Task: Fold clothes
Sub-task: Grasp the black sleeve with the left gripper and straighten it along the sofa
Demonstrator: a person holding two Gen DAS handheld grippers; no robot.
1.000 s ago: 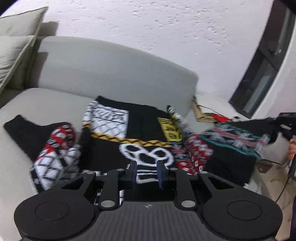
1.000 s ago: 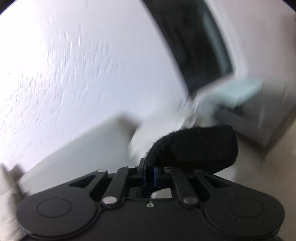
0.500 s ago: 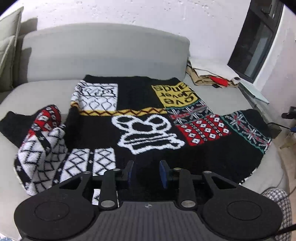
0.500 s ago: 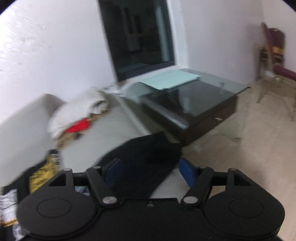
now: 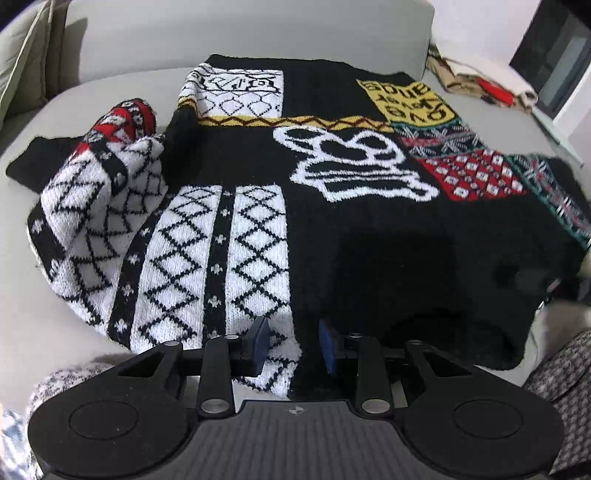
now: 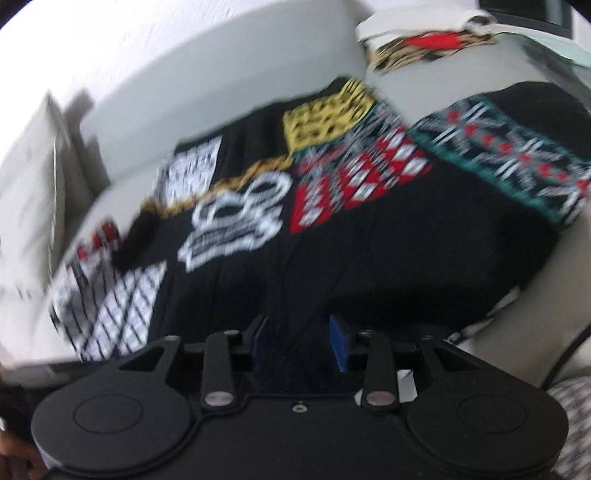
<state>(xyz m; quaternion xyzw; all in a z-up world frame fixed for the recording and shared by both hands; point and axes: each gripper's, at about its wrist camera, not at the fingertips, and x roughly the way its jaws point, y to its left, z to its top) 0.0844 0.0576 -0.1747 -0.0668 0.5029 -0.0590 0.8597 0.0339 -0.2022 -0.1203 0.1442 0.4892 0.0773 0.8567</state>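
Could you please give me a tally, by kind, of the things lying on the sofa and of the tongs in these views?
Patterned sweaters, spread flat on the sofa: 1
Crumpled piles of other clothes, at the far end of the sofa: 1
Cushions: 1 in view
Tongs, both open: 2, left tongs and right tongs
Total: 5

Pale grey sofa (image 5: 240, 33) with cushion (image 5: 22, 62) at far left; crumpled cream and red cloth heap (image 5: 480, 79) on right end; dark window (image 5: 554, 48) beyond; white wall (image 6: 110, 48) behind.
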